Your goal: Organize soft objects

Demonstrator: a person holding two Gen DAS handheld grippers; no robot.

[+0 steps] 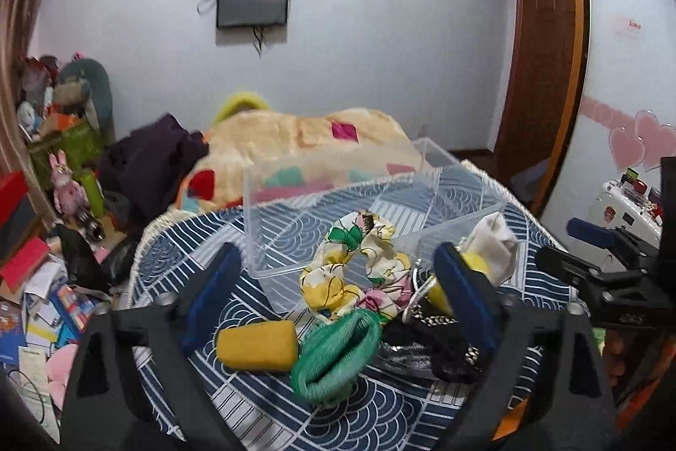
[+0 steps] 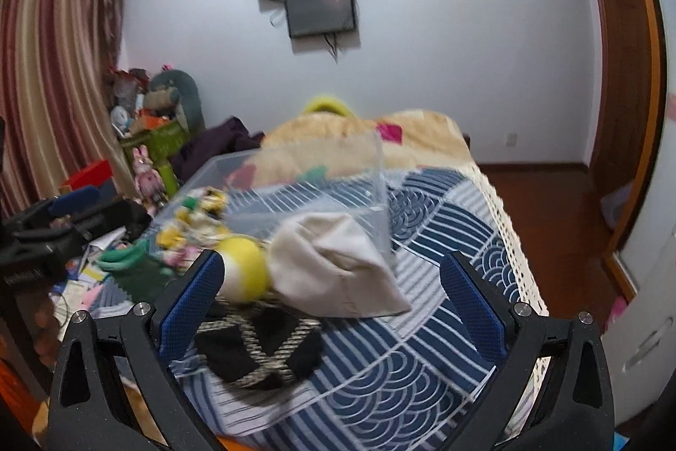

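Note:
A pile of soft things lies on the blue patterned cloth [image 1: 236, 404]: a yellow sponge [image 1: 255, 345], a green knitted piece [image 1: 333, 353], a floral scrunchie [image 1: 359, 265], black fabric with a chain [image 1: 426, 341], a yellow ball [image 2: 241, 268] and a beige cloth pouch [image 2: 338, 273]. A clear plastic box [image 1: 333, 201] stands behind them. My left gripper [image 1: 338, 303] is open above the pile. My right gripper [image 2: 333, 299] is open, with the ball and pouch between its fingers, touching neither.
A blanket [image 1: 295, 138] and dark clothes [image 1: 156, 163] lie on the bed behind. Toys and boxes [image 1: 63, 121] crowd the left wall; papers [image 1: 38, 315] cover the floor. A wooden door frame [image 1: 545, 49] is at right. The cloth's edge [image 2: 515, 261] drops off to the right.

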